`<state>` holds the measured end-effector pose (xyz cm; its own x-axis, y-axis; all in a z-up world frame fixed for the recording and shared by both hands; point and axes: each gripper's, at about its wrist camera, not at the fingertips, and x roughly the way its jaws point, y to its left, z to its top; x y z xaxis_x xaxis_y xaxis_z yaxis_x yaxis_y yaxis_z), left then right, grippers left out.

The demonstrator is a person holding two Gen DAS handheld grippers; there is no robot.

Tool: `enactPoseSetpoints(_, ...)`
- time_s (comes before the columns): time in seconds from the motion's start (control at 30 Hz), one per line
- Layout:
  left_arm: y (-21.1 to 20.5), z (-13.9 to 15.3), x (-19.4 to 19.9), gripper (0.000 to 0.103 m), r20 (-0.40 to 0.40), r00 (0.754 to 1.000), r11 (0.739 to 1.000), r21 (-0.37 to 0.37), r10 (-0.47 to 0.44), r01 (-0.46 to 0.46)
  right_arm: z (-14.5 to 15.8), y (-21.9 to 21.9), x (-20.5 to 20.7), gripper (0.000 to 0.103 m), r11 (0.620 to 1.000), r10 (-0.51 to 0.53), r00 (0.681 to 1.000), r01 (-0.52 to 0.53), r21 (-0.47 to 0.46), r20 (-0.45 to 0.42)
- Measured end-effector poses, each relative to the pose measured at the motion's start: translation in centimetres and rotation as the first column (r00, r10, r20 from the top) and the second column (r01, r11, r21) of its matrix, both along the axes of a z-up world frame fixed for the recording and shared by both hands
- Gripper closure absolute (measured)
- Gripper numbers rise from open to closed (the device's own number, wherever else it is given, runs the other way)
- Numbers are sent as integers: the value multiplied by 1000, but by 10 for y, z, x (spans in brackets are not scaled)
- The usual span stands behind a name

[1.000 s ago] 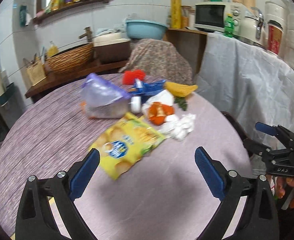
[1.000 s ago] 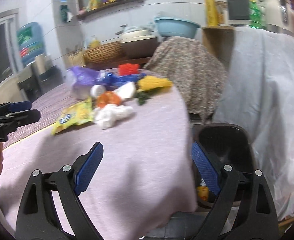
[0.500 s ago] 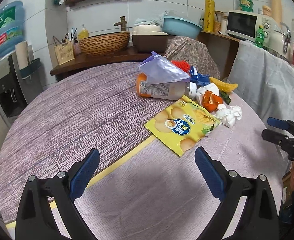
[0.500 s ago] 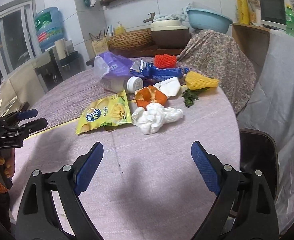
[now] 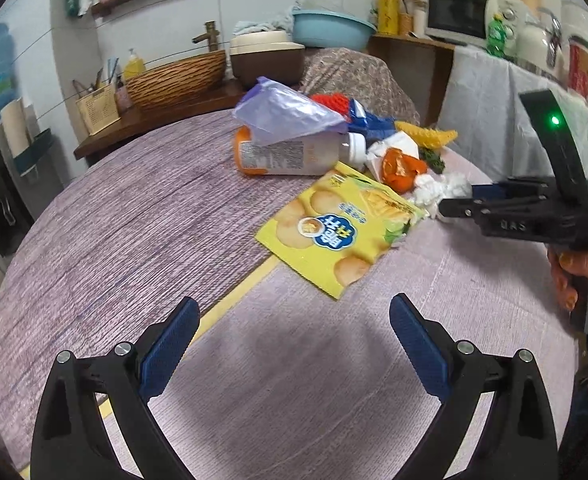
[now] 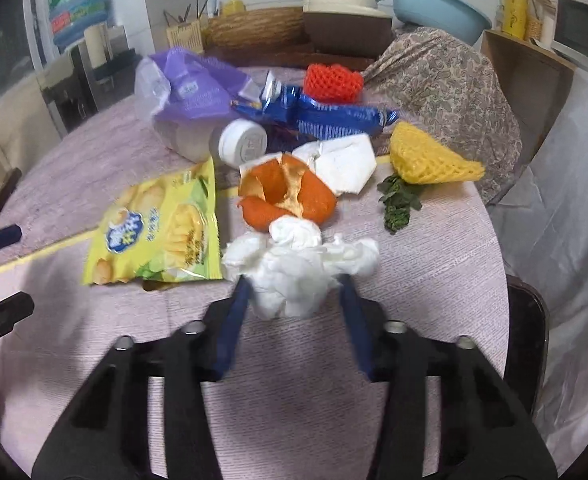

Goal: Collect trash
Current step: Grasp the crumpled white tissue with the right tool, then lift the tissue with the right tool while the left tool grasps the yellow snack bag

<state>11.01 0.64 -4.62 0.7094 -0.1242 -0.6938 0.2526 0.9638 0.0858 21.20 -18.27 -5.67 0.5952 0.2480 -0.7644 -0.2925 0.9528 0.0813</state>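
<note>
A: Right gripper (image 6: 294, 280), state? 
B: Jaws closing. The crumpled tissue (image 6: 297, 264) sits between the two blue fingers (image 6: 230, 320); the pads flank its near end, but firm pressing cannot be confirmed, motion blur on the fingers.

A: Where does the tissue lie otherwise? 
B: On the tabletop (image 6: 433, 280), directly ahead of the right gripper. Orange peel (image 6: 286, 196) touches its far side. Yellow snack bag (image 6: 158, 232) lies just left of it, edge touching or nearly so.

A: Further out from that gripper? 
B: Folded white paper (image 6: 345, 164) behind the peel. A bottle (image 6: 230, 144) on its side, white cap toward the gripper, under a purple bag (image 6: 190, 80). Blue wrapper (image 6: 325, 118) and red foam net (image 6: 333, 82) beyond. Yellow foam net (image 6: 429, 158) ahead to the right, green leaves (image 6: 397, 204) just in front of it.

A: Left gripper (image 5: 294, 344)? 
B: Released, jaws wide, nothing between them. It hangs above bare tabletop; the snack bag lies ahead and slightly right of it, well clear of the fingertips.

A: Both visible from the left camera? 
B: Yes. The right gripper comes in from the right edge, tips at the tissue, a hand (image 5: 585, 272) on its handle.
</note>
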Motion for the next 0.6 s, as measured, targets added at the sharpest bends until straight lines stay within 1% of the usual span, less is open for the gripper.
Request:
enactPoseSetpoints(0.07, -10, -3, 3, 8, -4, 1000, 999, 34, -29, 29, 1, -1, -2, 72, 1000, -4, 1000, 4, 26, 5)
enactPoseSetpoints(0.13, -20, -5, 8, 8, -10, 998, 996, 66, -54, 55, 3, -4, -5, 76, 999, -5, 1000, 4, 44, 11)
enactPoseSetpoints(0.17, -24, -6, 11, 9, -12, 998, 994, 81, -66, 67, 4, -5, -8, 76, 998, -7, 1000, 6, 56, 16)
enactPoseSetpoints(0.23, -35, -7, 16, 12, -8, 996, 989, 112, -92, 93, 7, -10, -15, 76, 997, -12, 1000, 10, 77, 26)
enactPoseSetpoints(0.3, -47, -9, 24, 15, -2, 994, 982, 157, -107, 106, 10, -14, -22, 76, 995, -20, 999, 17, 96, 34)
enactPoseSetpoints(0.43, -65, -9, 36, 15, -7, 991, 977, 166, -137, 136, 17, -22, -38, 76, 994, -32, 998, 26, 103, 57)
enactPoseSetpoints(0.5, -77, -12, 42, 16, -10, 988, 968, 196, -156, 155, 21, -26, -46, 76, 993, -38, 997, 29, 113, 73)
enactPoseSetpoints(0.53, -82, -14, 45, 17, -11, 988, 964, 217, -155, 154, 22, -28, -48, 76, 992, -44, 996, 34, 119, 79)
enactPoseSetpoints(0.6, -89, -19, 51, 20, -28, 986, 960, 229, -162, 164, 25, -34, -54, 76, 992, -62, 994, 51, 116, 89)
